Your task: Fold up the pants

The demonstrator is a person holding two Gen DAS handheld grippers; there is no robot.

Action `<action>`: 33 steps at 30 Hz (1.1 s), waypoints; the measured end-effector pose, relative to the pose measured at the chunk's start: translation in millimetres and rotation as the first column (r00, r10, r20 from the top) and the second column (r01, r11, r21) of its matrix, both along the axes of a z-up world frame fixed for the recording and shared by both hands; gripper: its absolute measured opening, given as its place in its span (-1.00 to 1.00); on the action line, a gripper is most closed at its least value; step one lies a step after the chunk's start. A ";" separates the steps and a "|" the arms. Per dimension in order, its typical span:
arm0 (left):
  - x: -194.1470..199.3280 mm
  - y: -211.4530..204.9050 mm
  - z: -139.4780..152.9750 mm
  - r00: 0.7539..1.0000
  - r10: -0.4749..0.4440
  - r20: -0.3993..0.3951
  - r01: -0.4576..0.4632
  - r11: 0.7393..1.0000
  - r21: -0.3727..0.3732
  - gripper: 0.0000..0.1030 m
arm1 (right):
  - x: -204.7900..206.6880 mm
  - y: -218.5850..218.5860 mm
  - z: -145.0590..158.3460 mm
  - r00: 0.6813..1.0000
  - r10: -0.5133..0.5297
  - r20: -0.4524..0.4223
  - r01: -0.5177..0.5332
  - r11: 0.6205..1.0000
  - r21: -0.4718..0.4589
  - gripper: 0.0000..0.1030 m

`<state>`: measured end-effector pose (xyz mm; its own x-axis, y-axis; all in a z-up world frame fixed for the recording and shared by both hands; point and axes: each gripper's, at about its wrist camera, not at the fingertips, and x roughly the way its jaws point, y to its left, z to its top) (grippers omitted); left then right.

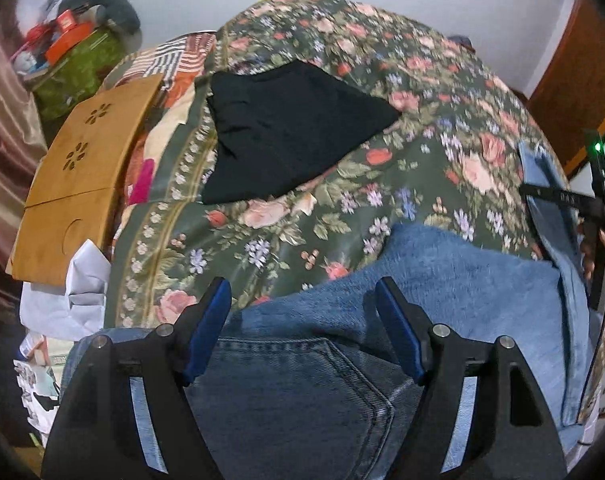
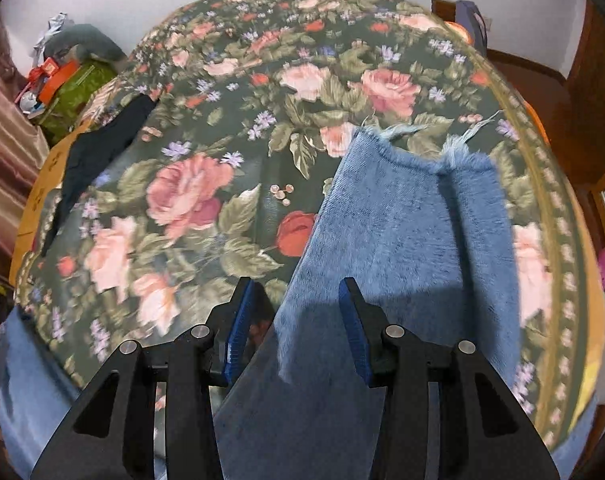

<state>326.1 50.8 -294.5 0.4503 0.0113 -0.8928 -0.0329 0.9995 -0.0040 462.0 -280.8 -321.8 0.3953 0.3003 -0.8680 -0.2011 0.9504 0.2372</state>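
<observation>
Jeans (image 1: 442, 280) lie across the floral bedspread (image 1: 382, 80), folded with frayed hems (image 2: 422, 148) toward twelve o'clock, presumably set down for the next fold. Left gripper (image 1: 302, 328) fingers stand apart over the pocket; right gripper (image 2: 298, 320) fingers are apart, clamping nothing. Waistband is cut off at six o'clock.

My blue jeans (image 1: 442, 280) lie on the floral bed cover, folded over w/ paler inside facing up. Back pocket (image 1: 302, 392) shows nearest me, darker denim. Frayed hem (image 2: 422, 148) at far end, loose threads sticking out.
</observation>
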 end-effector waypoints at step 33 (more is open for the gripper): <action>-69.5 -143.6 -8.6 0.985 -0.162 -0.054 0.169 0.976 0.141 0.66 | -187.3 -230.5 112.4 0.938 -0.161 0.308 0.161 0.987 0.025 -0.88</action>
